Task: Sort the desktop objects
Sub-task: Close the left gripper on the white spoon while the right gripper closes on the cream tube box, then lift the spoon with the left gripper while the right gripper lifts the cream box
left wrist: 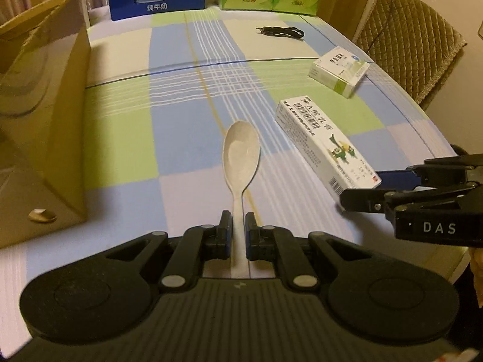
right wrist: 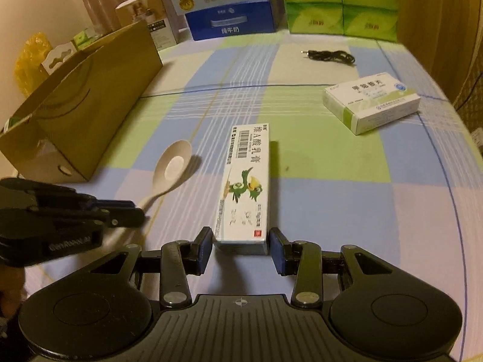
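My left gripper [left wrist: 238, 220] is shut on the handle of a pale plastic spoon [left wrist: 241, 154], whose bowl points away over the checked tablecloth [left wrist: 126, 138]. In the right wrist view the spoon [right wrist: 173, 166] and the left gripper [right wrist: 132, 211] show at the left. A long white ointment box [right wrist: 246, 181] with a green bird print lies between the jaws of my right gripper [right wrist: 241, 241]. The pads flank its near end with a thin gap on each side, so the gripper is open. From the left wrist view the same box [left wrist: 326, 144] and right gripper [left wrist: 362, 190] sit at the right.
An open brown cardboard box [right wrist: 90, 105] stands along the table's left. A second white and green medicine box [right wrist: 371, 102] and a black cable [right wrist: 329, 55] lie farther back. A blue milk carton [right wrist: 229, 21] and green tissue packs [right wrist: 341, 3] line the far edge. A quilted chair [left wrist: 407, 39] stands at the right.
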`<move>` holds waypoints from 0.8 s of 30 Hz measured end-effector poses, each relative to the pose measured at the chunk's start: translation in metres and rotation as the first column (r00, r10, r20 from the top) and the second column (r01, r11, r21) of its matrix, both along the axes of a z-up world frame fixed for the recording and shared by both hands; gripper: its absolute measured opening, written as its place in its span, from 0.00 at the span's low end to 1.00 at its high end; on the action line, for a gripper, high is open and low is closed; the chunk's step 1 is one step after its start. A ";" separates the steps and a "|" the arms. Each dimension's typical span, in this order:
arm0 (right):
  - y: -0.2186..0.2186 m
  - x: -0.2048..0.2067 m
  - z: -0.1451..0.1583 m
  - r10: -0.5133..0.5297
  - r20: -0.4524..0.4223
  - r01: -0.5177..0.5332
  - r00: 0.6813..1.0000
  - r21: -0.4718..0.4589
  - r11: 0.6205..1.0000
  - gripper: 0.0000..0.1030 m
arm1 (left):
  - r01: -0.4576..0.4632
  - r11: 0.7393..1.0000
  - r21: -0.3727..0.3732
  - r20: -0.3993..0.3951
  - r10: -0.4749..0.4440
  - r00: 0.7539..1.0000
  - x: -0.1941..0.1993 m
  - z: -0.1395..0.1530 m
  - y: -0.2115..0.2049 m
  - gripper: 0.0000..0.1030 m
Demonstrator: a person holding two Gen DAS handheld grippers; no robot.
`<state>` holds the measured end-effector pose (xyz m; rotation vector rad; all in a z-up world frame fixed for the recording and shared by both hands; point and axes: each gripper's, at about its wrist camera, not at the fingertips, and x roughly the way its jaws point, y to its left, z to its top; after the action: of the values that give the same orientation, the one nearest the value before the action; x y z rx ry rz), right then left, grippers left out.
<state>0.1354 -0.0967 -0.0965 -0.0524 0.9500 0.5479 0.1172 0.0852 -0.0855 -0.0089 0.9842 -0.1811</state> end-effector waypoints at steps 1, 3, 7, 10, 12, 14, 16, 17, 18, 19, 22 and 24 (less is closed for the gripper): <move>0.002 -0.003 0.000 -0.003 0.021 0.003 1.000 -0.012 1.000 0.43 | -0.008 1.000 0.007 0.016 0.007 1.000 -0.002 0.000 0.002 0.14; 0.006 -0.005 0.002 0.001 0.057 0.000 0.998 -0.016 1.000 0.52 | -0.028 0.999 0.017 0.050 0.027 0.998 -0.004 0.000 0.006 0.26; 0.010 -0.003 0.005 -0.009 0.100 0.010 0.995 -0.010 1.000 0.57 | -0.009 1.000 0.018 0.111 0.007 0.994 -0.002 0.004 0.006 0.28; 0.010 0.002 0.002 -0.033 0.111 0.036 0.993 -0.022 0.999 0.57 | 0.015 1.000 0.026 0.153 -0.019 0.988 0.005 0.003 0.000 0.33; 0.007 0.005 0.000 -0.047 0.103 0.050 0.994 -0.021 0.999 0.57 | 0.018 0.999 0.030 0.165 -0.023 0.986 0.011 0.002 -0.002 0.37; 0.004 0.007 -0.001 -0.062 0.099 0.064 0.993 -0.014 0.998 0.58 | 0.025 0.999 0.047 0.183 -0.033 0.983 0.015 0.000 -0.005 0.39; 0.001 0.009 -0.002 -0.072 0.095 0.072 0.993 -0.007 0.997 0.58 | 0.038 0.997 0.061 0.193 -0.049 0.980 0.017 -0.002 -0.009 0.39; 0.001 0.010 -0.002 -0.074 0.093 0.074 0.993 -0.003 0.997 0.58 | 0.043 0.997 0.061 0.197 -0.054 0.979 0.018 -0.002 -0.011 0.40; 0.000 0.010 -0.002 -0.076 0.091 0.077 0.993 0.001 0.997 0.58 | 0.046 0.997 0.064 0.199 -0.058 0.978 0.019 -0.003 -0.013 0.41; 0.001 0.010 -0.002 -0.076 0.093 0.076 0.993 0.002 0.997 0.58 | 0.050 0.996 0.075 0.202 -0.064 0.977 0.020 -0.004 -0.015 0.41; 0.002 0.010 -0.001 -0.067 0.100 0.068 0.993 -0.001 0.998 0.58 | 0.061 0.992 0.112 0.210 -0.083 0.974 0.022 -0.008 -0.021 0.41; 0.003 0.011 -0.001 -0.066 0.102 0.067 0.993 -0.004 0.998 0.58 | 0.057 0.993 0.108 0.203 -0.078 0.976 0.023 -0.011 -0.020 0.41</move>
<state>0.1469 -0.0941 -0.0979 -0.0545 0.8514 0.4758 0.1403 0.0651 -0.0964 0.1342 0.7850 -0.1905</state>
